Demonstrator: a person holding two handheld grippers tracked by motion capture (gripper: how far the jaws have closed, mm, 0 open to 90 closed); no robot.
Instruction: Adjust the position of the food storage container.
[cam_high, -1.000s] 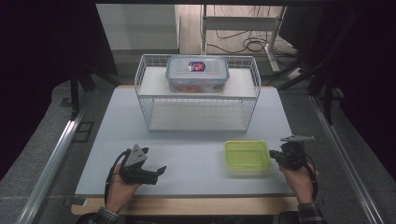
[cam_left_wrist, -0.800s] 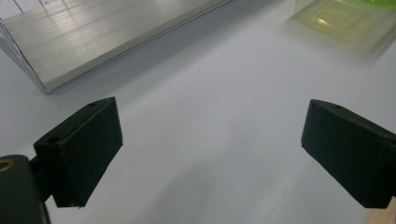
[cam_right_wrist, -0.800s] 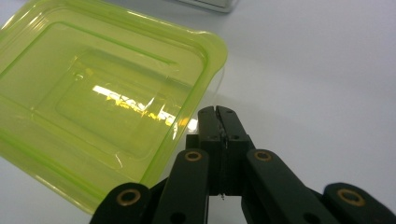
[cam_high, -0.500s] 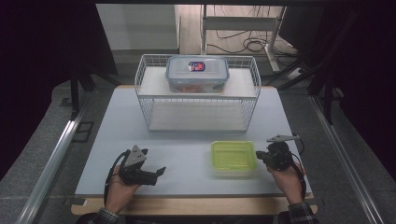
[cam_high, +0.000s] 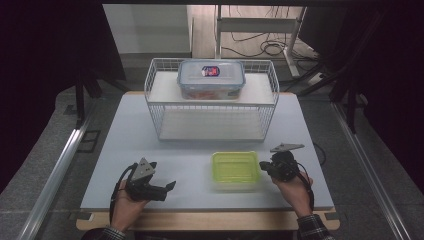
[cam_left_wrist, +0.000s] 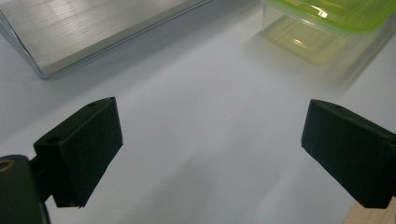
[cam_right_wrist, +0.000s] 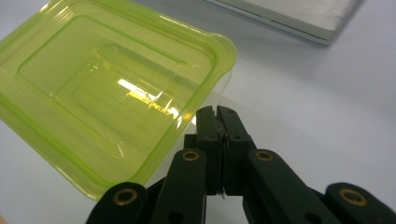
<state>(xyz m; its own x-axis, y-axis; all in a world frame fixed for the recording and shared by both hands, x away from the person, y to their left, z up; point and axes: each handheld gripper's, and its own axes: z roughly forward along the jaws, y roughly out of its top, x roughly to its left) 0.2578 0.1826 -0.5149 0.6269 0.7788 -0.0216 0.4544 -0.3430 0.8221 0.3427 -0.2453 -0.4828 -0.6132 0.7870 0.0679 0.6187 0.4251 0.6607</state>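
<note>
Now the right gripper (cam_high: 266, 167), clamped on the rim of the lime-green lidded container (cam_high: 235, 169), has dragged it leftward across the table (cam_high: 150, 135), toward the idle left gripper (cam_high: 162, 187), whose jaws gape wide.

From the high view you look forward and down on the whole table (cam_high: 150, 125), your forearms entering at the bottom edge and the wire basket (cam_high: 212, 107) standing at the far side. The left gripper view rides low on your left gripper (cam_left_wrist: 210, 154), close above the tabletop, and faces across it toward the green-lidded container (cam_left_wrist: 327, 23) and the basket's base. The right gripper view sits nearer still, looking along your right gripper (cam_right_wrist: 217, 116) onto the container's lid from just beside it. All three views share that container and the basket's near edge.
</note>
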